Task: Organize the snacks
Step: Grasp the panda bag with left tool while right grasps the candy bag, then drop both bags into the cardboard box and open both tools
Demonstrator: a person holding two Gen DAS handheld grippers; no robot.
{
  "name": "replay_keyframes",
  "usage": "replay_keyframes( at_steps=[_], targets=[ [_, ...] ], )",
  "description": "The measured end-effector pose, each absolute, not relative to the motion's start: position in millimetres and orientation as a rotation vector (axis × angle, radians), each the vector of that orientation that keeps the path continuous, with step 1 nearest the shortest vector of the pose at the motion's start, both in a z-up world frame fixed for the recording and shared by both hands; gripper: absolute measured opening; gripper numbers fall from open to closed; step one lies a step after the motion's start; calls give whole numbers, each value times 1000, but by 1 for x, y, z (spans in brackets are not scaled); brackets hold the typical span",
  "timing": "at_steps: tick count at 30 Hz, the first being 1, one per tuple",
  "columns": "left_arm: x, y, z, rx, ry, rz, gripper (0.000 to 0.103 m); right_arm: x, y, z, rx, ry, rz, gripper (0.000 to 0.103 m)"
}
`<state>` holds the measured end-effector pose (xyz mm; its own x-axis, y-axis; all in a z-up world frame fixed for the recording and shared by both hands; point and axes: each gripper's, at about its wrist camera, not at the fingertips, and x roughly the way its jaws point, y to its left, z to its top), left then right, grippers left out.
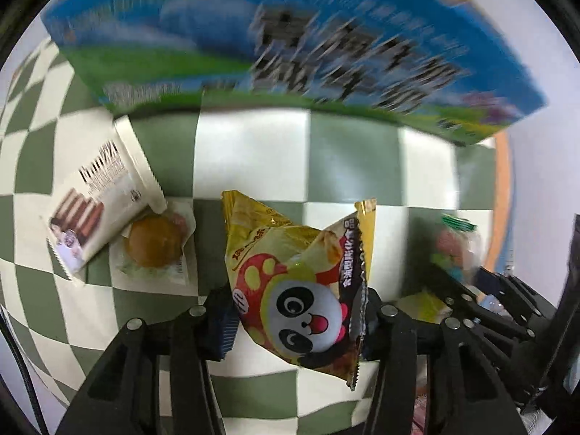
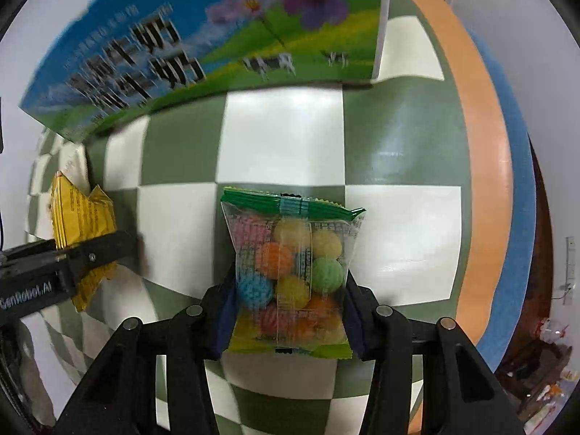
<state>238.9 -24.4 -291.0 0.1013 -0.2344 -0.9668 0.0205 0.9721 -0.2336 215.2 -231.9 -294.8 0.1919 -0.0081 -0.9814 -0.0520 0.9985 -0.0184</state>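
Between the black fingers of the left gripper [image 1: 299, 311] hangs a yellow foil snack packet printed with a panda face [image 1: 301, 275], pinched at its lower sides with its top corners flaring free above the checkered green-and-white tablecloth [image 1: 253, 152]. The right gripper [image 2: 288, 308] likewise clamps a clear plastic bag of coloured ribbed candy balls with a green sealed top [image 2: 290, 264], its jaws narrowed onto the bag's lower edges.

Both grips look risky in my judgement. Each pair of pads bites only the slack lower part of a crinkly wrapper, so a quick swing could let the film slide out and drop the packet back onto the cloth. The candy balls are loose inside and may shift, tipping the bag.

The two grippers work close together, the right one showing at the edge of the left view, so they could knock one another if both head for the same spot.

Farther left on the cloth lie a white wafer packet with brown bars pictured [image 1: 98, 203], overlapping a clear-wrapped round brown bun [image 1: 156, 243], both not yet gathered.

Beyond stands a large blue-and-green printed cardboard box [image 2: 203, 50], probably the destination; a low approach could strike its wall.
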Motion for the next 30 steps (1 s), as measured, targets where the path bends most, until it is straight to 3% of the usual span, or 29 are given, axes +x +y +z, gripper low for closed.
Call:
replay_keyframes(
  at_steps=[7, 12, 17, 25, 27, 28, 29, 30],
  targets=[
    [243, -34, -193, -237, 1303, -319, 47, 218, -216, -222, 43, 1250, 126, 52],
    [305, -29, -130, -205, 1200, -353, 47, 246, -205, -151, 48, 1126, 188, 52],
    [381, -27, -136, -209, 1255, -345, 47, 304, -198, -120, -5, 1055, 177, 52],
    [446, -41, -200, -266, 1524, -364, 48, 378, -201, -158, -15, 1177, 131, 52],
    [448, -44, -207, -257, 1539, -354, 52, 392, -205, -172, 6, 1227, 125, 53],
    [450, -45, -210, -249, 1540, -354, 67, 399, -210, -178, 27, 1241, 117, 55],
    [452, -46, -212, -238, 1538, -349, 81, 410, -207, -186, 30, 1254, 116, 65],
    [453, -47, -212, -212, 1529, -333, 87, 412, -209, -189, 34, 1269, 113, 77]
  ],
)
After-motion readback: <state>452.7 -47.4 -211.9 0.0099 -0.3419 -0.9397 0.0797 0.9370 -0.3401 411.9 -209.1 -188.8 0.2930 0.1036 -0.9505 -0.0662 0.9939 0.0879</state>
